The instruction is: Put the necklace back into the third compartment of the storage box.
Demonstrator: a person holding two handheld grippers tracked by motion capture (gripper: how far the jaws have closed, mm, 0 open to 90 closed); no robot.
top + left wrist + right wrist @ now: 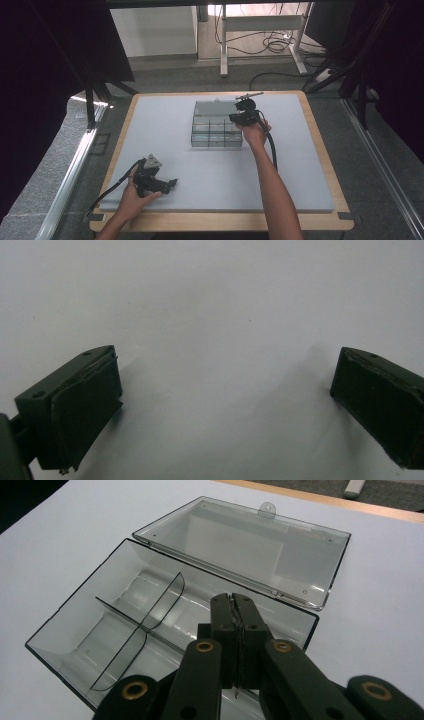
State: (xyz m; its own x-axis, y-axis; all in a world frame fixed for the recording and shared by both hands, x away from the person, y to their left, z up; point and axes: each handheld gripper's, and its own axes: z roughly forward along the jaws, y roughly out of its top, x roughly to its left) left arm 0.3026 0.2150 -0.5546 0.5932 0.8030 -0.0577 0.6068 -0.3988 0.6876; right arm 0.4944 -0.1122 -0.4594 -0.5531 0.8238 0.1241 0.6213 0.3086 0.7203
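Note:
A smoky clear plastic compartment box (216, 134) lies open on the grey mat (200, 175), its lid (215, 107) folded back flat behind it. In the right gripper view the box (65, 611) has a long divider and curved cross dividers (165, 597), and the lid (250, 545) lies beyond. My right gripper (231, 599) hangs over the box's right part with its jaws pressed together; I cannot tell if anything thin sits between them. My right gripper (239, 116) is at the box's right end. My left gripper (170, 183) rests near the front left, and in its own view my left gripper (225, 390) is open over bare mat.
The mat covers a wooden table (320, 135) whose rim shows all round. Dark curtains hang at both sides. Beyond the table stand white desk legs (223, 45) with cables (272, 45) on the floor. Cables trail from both grippers.

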